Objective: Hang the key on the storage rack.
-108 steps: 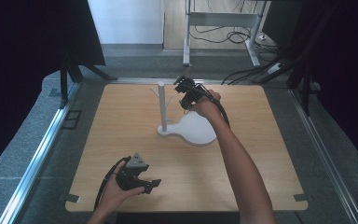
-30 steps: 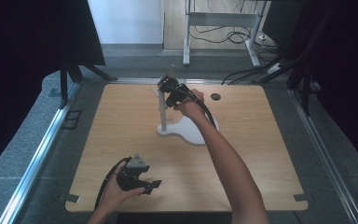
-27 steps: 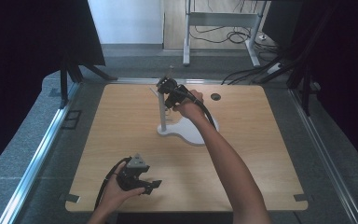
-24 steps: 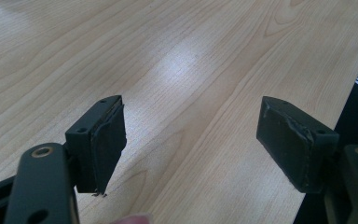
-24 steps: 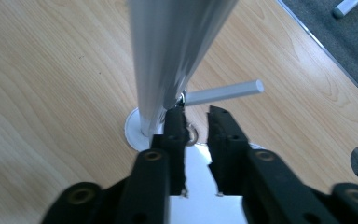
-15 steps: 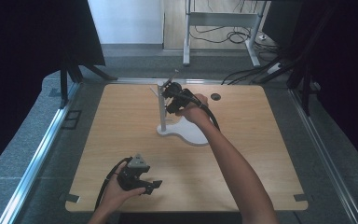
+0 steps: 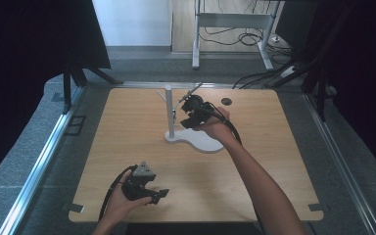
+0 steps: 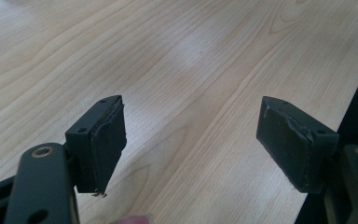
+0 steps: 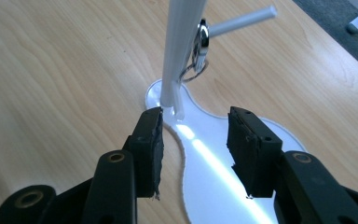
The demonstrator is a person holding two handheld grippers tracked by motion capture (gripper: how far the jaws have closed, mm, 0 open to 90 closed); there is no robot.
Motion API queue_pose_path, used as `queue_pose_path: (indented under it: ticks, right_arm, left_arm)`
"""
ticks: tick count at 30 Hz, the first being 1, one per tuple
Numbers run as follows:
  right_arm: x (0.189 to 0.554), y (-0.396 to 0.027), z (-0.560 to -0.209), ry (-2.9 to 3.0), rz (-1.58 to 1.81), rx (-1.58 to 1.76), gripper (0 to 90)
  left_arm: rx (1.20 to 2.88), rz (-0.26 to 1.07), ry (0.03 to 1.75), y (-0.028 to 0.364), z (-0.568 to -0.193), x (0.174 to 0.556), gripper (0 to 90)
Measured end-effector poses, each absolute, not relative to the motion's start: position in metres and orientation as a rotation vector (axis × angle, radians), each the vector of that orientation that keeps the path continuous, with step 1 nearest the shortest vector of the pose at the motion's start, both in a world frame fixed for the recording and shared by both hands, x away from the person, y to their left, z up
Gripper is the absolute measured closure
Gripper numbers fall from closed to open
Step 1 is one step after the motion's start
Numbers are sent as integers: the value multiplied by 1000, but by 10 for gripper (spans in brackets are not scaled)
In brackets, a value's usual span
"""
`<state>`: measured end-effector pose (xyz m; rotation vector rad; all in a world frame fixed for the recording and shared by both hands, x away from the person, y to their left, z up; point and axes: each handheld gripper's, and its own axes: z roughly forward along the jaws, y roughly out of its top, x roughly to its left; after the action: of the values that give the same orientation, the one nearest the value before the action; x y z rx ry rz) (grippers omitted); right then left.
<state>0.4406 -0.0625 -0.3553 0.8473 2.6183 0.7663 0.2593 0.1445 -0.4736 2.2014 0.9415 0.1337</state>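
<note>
Opening my right gripper (image 9: 193,140) just now leaves the metal ring (image 9: 200,46) hanging on the white stand's (image 7: 169,110) peg near the tabletop's far edge, jaws empty, hanging step apparently done.

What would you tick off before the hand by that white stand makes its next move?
1. Right gripper has let go: ok. Its jaws have just been opening, and nothing is between them.
2. Metal ring is on the peg: ok. It hangs close to the pole, apart from the gripper's pads.
3. Ring is at rest, not swinging: cannot tell.
4. Stand is upright with its base flat on the table: ok.
5. Way back is free: ok. The jaws are short of the pole and level with the base.
6. Left gripper is out of the way: ok. It is open, empty and near the table's front edge.
</note>
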Motion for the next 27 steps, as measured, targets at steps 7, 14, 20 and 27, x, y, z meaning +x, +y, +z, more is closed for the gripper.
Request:
queue_pose_path:
  ticks: [7,14,20,27]
  right_arm:
    - [418,-89,-365,2611,853,867,551]
    - [383,-132,-381,2568,945,897,548]
    - [349,-175,-406,2526,996,953,542]
    - [320,-213,-441,2503,1019,1039,539]
  left_arm:
    - [2205,134,939,145,-475,257,244]
    - [2222,126,939,140,-479,257,243]
    - [2227,114,934,137,-480,257,244]
    - [2231,109,947,136,-483,258,244]
